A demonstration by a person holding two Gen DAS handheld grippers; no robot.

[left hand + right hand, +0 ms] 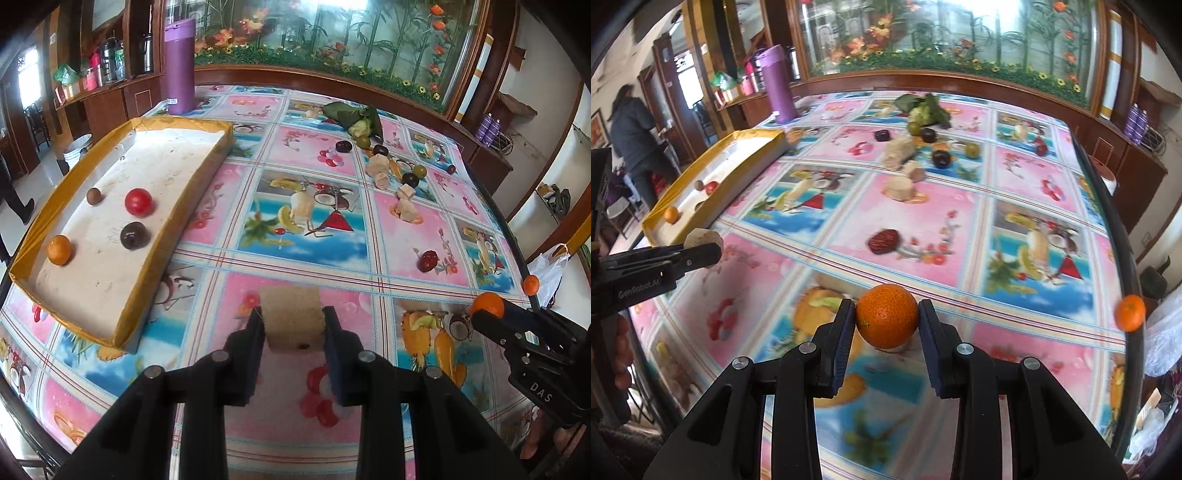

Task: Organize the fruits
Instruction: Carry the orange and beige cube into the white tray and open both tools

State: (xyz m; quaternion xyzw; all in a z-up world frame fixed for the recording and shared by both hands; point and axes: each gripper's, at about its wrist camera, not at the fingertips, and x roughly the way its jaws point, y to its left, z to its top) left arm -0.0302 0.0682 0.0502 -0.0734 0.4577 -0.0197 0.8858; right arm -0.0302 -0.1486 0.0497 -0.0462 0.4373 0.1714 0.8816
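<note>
My left gripper (292, 317) is shut on a tan ginger chunk (291, 317) and holds it above the table's near edge; it also shows in the right wrist view (701, 245). My right gripper (887, 319) is shut on an orange (887, 320), seen too in the left wrist view (487, 304). A yellow-rimmed tray (173, 236) at the left holds an orange (59, 249), a red fruit (138, 201), a dark plum (133, 236) and a small brown fruit (94, 195). A red date (427, 260) lies loose mid-table. Another orange (1130, 312) sits at the right edge.
Dark plums (343, 146), green fruits (419, 170), ginger pieces (378, 166) and a leafy vegetable (354, 118) lie scattered at the far right. A purple flask (179, 66) stands at the far left corner. A person (631, 140) stands beyond the table. A plastic bag (1163, 332) hangs at the right.
</note>
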